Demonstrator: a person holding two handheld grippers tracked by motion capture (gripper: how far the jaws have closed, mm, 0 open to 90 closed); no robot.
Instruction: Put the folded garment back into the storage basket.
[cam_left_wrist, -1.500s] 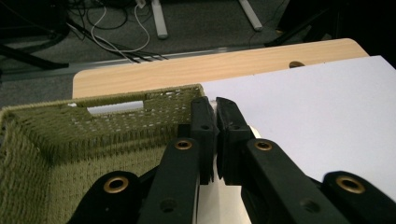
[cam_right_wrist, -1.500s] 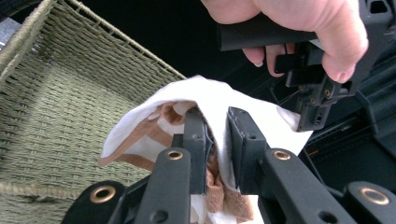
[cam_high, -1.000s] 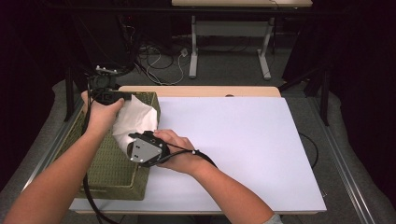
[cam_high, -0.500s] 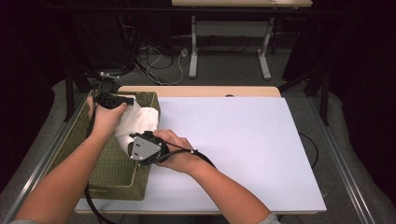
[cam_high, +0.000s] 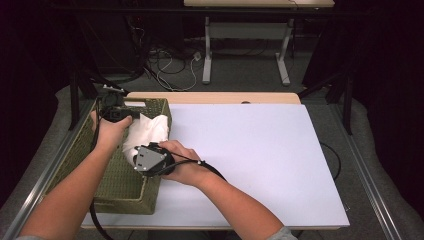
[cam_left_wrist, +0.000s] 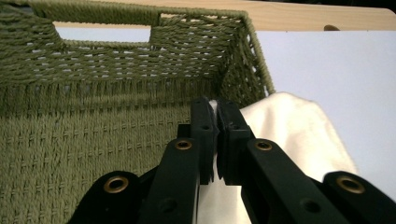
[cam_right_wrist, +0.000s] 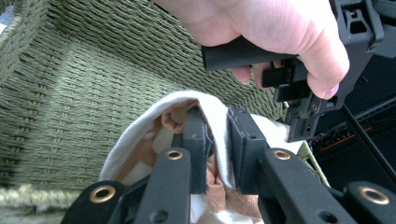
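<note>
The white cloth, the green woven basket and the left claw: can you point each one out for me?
white cloth (cam_high: 147, 131): high view, on its bunched middle.
green woven basket (cam_left_wrist: 93, 144): left gripper view, on its woven floor.
left claw (cam_left_wrist: 215, 122): left gripper view, at the tips pinching the cloth.

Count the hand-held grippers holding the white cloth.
2. The left hand-held gripper pinches the white cloth at the far end of the green wicker basket; the right hand-held gripper clamps its nearer part over the basket's right wall.
</note>
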